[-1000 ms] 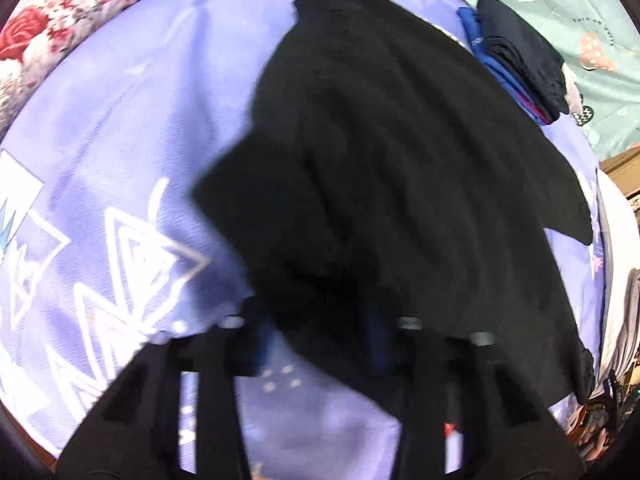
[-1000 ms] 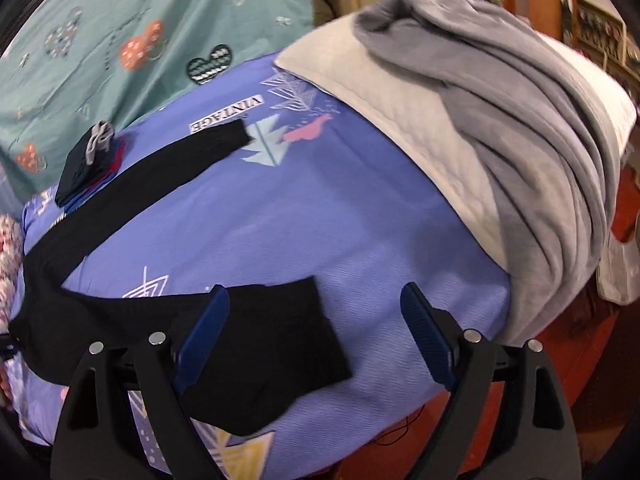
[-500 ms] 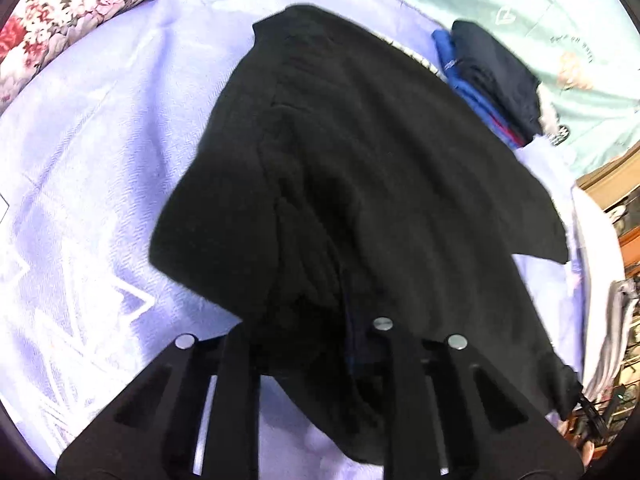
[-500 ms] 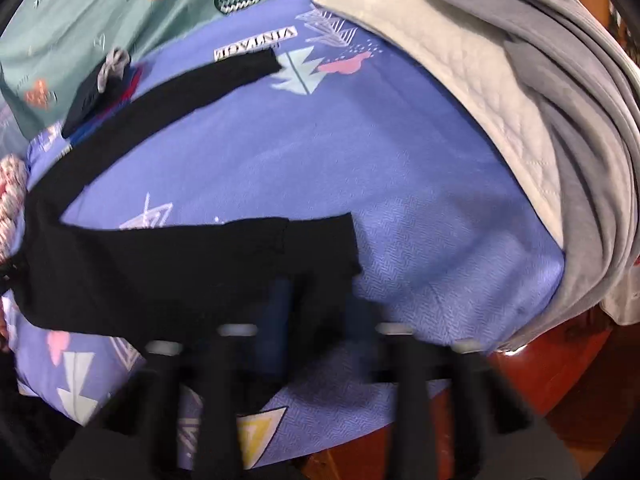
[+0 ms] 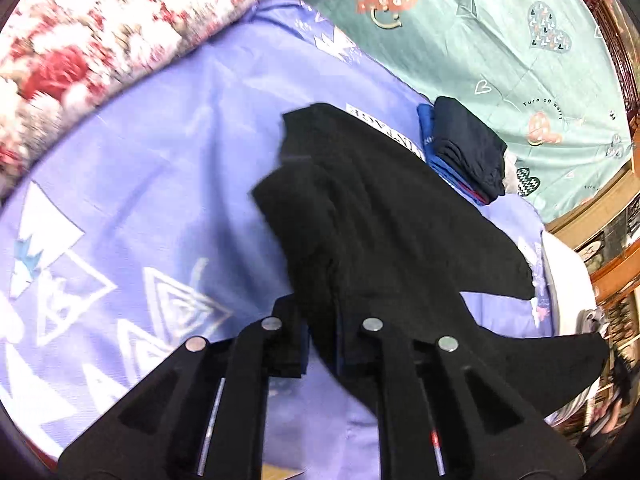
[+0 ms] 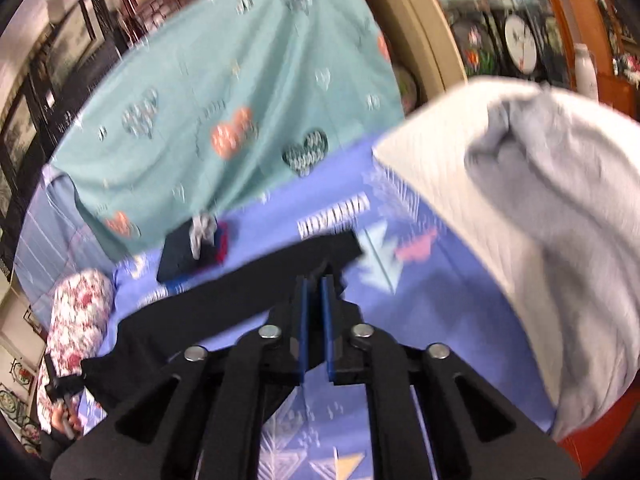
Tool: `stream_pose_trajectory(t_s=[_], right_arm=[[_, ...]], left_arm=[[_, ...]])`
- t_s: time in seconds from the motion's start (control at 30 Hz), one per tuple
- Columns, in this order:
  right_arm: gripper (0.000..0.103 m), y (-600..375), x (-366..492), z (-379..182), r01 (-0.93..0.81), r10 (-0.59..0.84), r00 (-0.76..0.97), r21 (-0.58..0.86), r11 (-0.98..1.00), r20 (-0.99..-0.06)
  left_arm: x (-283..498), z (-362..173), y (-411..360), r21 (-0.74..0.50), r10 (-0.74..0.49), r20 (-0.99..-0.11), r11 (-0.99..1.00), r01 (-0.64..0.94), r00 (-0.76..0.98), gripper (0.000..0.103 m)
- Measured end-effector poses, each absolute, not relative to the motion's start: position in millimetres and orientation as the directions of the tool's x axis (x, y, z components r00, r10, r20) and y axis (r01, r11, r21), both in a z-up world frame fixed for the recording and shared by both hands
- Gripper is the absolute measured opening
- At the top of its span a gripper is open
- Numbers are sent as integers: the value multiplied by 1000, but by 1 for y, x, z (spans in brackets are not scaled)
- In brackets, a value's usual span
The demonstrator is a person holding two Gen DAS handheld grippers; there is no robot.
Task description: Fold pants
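Note:
The black pants [image 5: 384, 216] hang and drape over the purple patterned bedsheet [image 5: 152, 168]. My left gripper [image 5: 320, 340] is shut on the pants' waist end and holds it up off the bed. In the right wrist view the pants [image 6: 224, 300] stretch as a long black band to the left. My right gripper [image 6: 314, 300] is shut on a leg end of the pants and holds it above the sheet [image 6: 460, 300]. The other leg end [image 5: 576, 364] hangs free at the right.
A stack of folded dark clothes [image 5: 464, 152] lies at the far side of the bed, also in the right wrist view [image 6: 192, 252]. A floral pillow [image 5: 100, 40] lies at the left. A white pillow with a grey garment [image 6: 540, 220] sits at the right. A teal sheet [image 5: 480, 28] hangs behind.
My right gripper closed on the leg end and lifted it off the sheet. My left gripper rose with the waist end, pulling the pants up.

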State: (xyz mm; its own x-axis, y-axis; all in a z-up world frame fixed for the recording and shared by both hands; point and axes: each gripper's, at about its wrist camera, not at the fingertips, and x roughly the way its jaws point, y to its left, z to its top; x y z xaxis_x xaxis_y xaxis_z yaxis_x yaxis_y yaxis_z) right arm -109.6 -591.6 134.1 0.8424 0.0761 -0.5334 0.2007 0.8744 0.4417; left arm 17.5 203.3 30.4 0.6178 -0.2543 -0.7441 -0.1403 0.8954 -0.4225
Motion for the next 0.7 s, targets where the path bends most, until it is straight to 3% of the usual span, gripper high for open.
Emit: stream_pose_trajectory(t_s=[0.1, 0.17, 0.23, 0.27, 0.3, 0.33, 0.4, 0.53, 0.6, 0.63, 0.67, 0.7], right_arm=[[2, -607, -99, 117, 297, 15, 791, 406, 864, -611], [9, -616, -93, 84, 381, -10, 718, 380, 843, -696], [31, -617, -94, 48, 411, 29, 653, 386, 826, -757], [48, -613, -95, 36, 418, 36, 635, 383, 824, -771], [61, -607, -99, 25, 418, 36, 625, 373, 828, -779], [65, -601, -101, 17, 418, 34, 617, 364, 832, -786], [73, -593, -104, -2, 428, 29, 585, 340, 837, -810], [80, -586, -104, -27, 458, 11, 521, 291, 840, -853], [81, -581, -101, -39, 452, 44, 498, 302, 839, -866], [81, -578, -99, -43, 441, 65, 490, 311, 842, -869], [81, -573, -97, -47, 427, 80, 486, 316, 847, -871], [78, -570, -96, -48, 416, 84, 485, 314, 854, -870]], left_arm=[[16, 5, 205, -368, -232, -818, 915, -168, 527, 17], [15, -12, 207, -359, -232, -845, 914, -189, 482, 41], [13, -27, 209, -371, -242, -855, 903, -215, 459, 58], [12, -32, 210, -380, -248, -856, 897, -226, 455, 65], [14, -38, 208, -387, -257, -857, 893, -229, 448, 66], [14, -41, 207, -385, -258, -859, 895, -225, 443, 67], [20, -45, 202, -379, -254, -860, 898, -222, 443, 74], [41, -55, 192, -375, -246, -856, 901, -219, 454, 77], [48, -55, 188, -355, -215, -852, 908, -223, 478, 75], [48, -53, 187, -366, -222, -844, 904, -222, 488, 53], [49, -53, 186, -403, -258, -829, 891, -209, 496, 13], [49, -53, 184, -440, -302, -816, 877, -192, 493, 9]])
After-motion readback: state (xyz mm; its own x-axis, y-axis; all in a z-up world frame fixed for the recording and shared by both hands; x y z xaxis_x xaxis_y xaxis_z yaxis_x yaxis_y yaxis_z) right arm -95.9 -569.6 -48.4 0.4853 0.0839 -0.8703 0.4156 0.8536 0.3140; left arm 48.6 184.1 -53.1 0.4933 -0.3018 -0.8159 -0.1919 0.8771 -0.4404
